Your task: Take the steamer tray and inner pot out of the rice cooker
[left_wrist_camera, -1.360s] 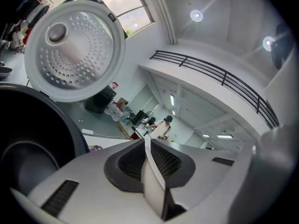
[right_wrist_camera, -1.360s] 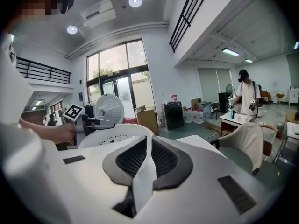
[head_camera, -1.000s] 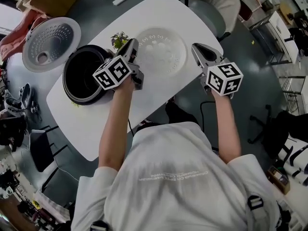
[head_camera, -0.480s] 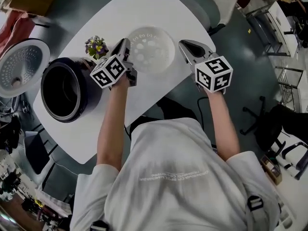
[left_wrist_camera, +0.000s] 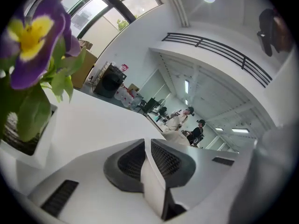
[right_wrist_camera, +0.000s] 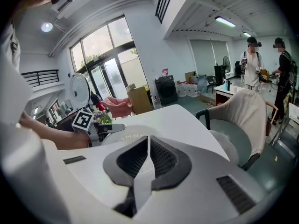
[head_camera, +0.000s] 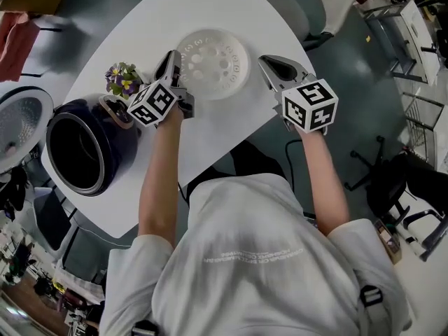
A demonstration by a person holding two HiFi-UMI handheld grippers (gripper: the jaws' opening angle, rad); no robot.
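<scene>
Claws come first: our left claw (head_camera: 171,61) and our right claw (head_camera: 270,64) are both pinched tight with nothing in them. Below is the big white table (head_camera: 210,128). The dark rice cooker (head_camera: 112,142) sits at its left end, with the inner pot (head_camera: 70,154) inside. The white steamer tray (head_camera: 212,61) lies flat between our claws. Little purple flowers (head_camera: 122,80) stand just beside the cooker.

Jaws of right gripper (right_wrist_camera: 149,139) pressed together, nothing between, facing table (right_wrist_camera: 187,119). On table middle lies tray (right_wrist_camera: 117,137); left gripper (right_wrist_camera: 117,127) over table's left, chair (right_wrist_camera: 243,120) beside table's right edge.
</scene>
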